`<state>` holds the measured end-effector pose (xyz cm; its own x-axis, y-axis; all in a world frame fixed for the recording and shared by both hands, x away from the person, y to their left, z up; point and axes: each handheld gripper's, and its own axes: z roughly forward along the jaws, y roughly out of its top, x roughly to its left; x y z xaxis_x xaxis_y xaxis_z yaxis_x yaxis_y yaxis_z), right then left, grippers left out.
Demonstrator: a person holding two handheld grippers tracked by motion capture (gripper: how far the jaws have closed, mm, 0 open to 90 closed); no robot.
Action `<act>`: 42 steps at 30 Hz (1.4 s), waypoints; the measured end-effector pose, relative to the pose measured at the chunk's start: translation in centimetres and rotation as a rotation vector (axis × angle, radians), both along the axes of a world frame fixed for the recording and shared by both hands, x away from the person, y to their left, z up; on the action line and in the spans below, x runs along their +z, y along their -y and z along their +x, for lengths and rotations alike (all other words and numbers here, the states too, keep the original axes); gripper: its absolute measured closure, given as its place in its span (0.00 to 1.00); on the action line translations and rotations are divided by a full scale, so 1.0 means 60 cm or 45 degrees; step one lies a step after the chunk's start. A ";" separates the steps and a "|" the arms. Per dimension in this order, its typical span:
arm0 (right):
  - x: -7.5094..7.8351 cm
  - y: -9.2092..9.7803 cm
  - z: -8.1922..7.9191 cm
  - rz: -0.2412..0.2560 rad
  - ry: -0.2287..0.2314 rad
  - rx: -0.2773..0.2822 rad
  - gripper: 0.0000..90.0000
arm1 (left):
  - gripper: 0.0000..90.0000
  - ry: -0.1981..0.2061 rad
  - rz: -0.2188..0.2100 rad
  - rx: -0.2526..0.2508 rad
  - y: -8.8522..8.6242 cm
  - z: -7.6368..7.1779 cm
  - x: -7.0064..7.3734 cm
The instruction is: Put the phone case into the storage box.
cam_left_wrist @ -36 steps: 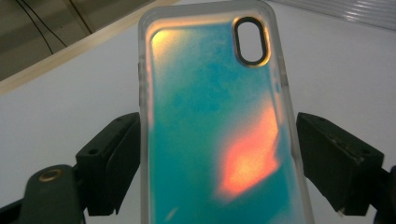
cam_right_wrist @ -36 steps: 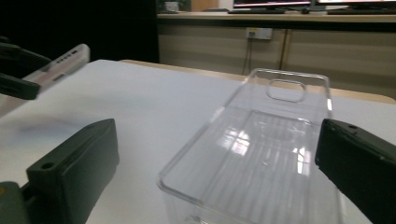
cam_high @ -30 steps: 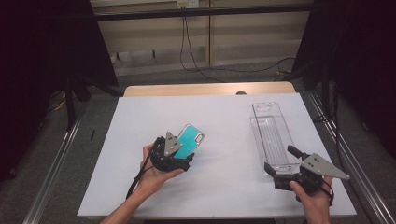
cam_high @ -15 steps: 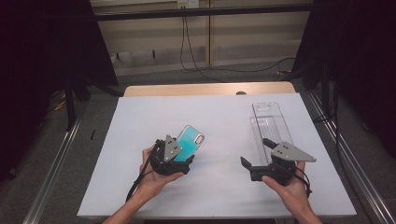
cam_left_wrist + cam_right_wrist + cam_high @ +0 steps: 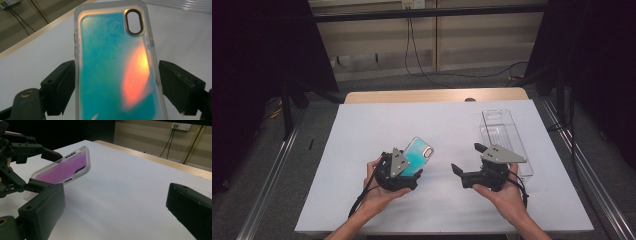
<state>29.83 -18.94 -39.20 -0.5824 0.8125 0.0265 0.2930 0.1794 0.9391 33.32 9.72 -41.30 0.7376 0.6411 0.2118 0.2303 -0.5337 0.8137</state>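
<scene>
**Two hand-held grippers, low and facing each other**

Both forearms come in from the near edge, angled inward. The left hand (image 5: 379, 192) cups the left gripper (image 5: 409, 167) from below, its jaws pointing up and away to the right, set close on either side of what they carry, tilting it off the worktop. The right hand (image 5: 504, 192) holds the right gripper (image 5: 464, 160) from beneath, turned leftward toward the other gripper; its jaws stand wide apart with nothing between them. The two grippers are near, not touching.
</scene>
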 end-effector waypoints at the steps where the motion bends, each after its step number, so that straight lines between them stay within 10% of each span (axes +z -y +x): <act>1: -0.001 -0.005 0.004 -0.008 -0.018 0.007 0.02 | 0.19 0.004 0.003 -0.002 0.002 -0.001 0.000; 28: -0.019 -0.035 0.054 -0.036 -0.223 0.000 0.12 | 0.19 0.100 0.062 0.031 0.043 0.002 -0.013; 33: -0.009 -0.032 0.066 -0.058 -0.401 0.063 0.14 | 0.19 0.137 0.092 0.046 0.047 -0.001 -0.013; 42: 0.000 -0.031 0.076 -0.049 -0.415 0.060 0.24 | 0.19 0.154 0.077 0.047 0.052 0.003 -0.013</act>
